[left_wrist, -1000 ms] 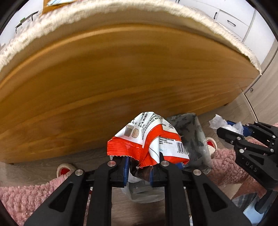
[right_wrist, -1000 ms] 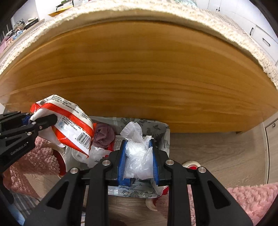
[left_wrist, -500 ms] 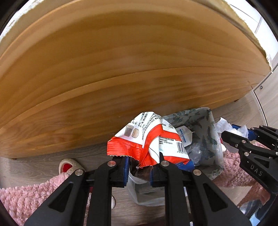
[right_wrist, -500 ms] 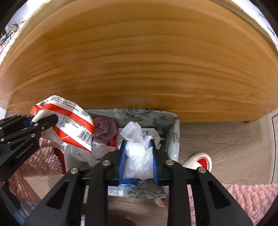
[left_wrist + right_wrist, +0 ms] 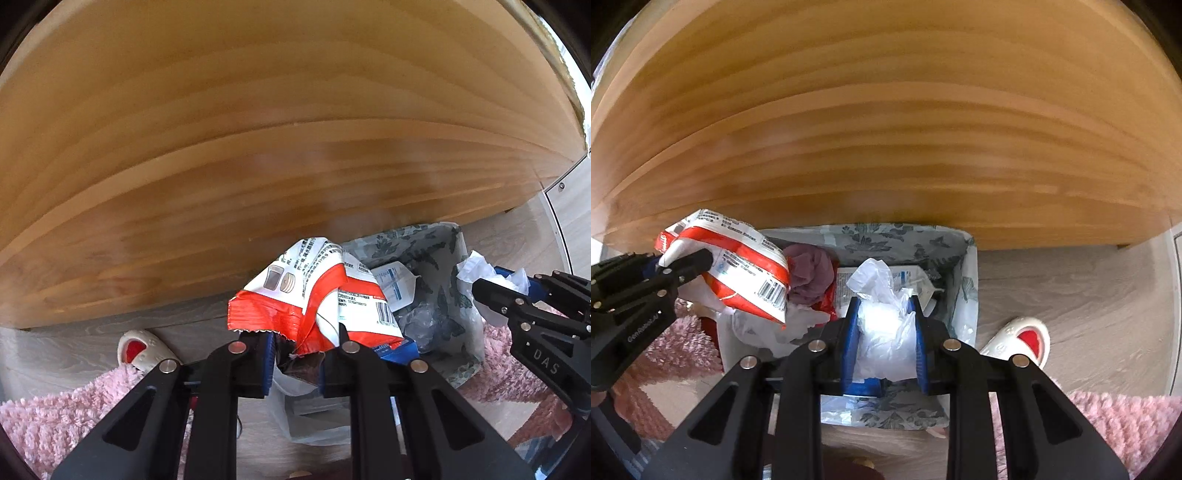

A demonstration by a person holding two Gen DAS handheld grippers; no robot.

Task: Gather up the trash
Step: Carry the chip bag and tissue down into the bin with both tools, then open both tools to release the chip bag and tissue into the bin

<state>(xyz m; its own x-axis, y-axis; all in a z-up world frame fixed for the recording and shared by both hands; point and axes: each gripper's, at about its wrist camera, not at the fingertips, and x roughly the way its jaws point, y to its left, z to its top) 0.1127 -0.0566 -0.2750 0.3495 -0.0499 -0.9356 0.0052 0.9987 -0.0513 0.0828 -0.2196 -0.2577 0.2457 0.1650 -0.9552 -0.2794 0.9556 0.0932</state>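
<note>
Two pieces of trash in hand, neither yet dropped.

Item 1: red-and-white snack wrapper (image 5: 317, 295), pinched at its lower crumpled end by the left gripper (image 5: 295, 363), jaws narrow and closed on it. Position: centre of the left wrist view, just left of the bin opening; in the right wrist view it (image 5: 738, 273) sits at middle left, overlapping the bin's left rim. Long axis: runs from the jaws up toward the frame's top, leaning slightly right in the left wrist view; barcode end lies toward the bin.

Item 2: clear crumpled plastic bag (image 5: 886, 321), clamped between the blue pads (image 5: 850, 339) of the right gripper (image 5: 884, 345), jaws narrow around it. Position: lower centre of the right wrist view, directly over the bin interior. No clear long axis; a bunched wad, its loose tail pointing toward the top of the frame.

Receptacle: floral-lined trash bin (image 5: 964, 302), centre of frame, against the wooden panel (image 5: 886, 129). Already holding: a purple cloth-like wad (image 5: 809, 273), white printed packets (image 5: 393, 284), other plastic.

Progress, as judged: late stage of this load. Remaining: release both pieces; the wrapper likely needs shifting rightward first, lest it fall outside.

Nearby, not task items: white-and-red slipper (image 5: 1023, 339), pink rug (image 5: 55, 417).
</note>
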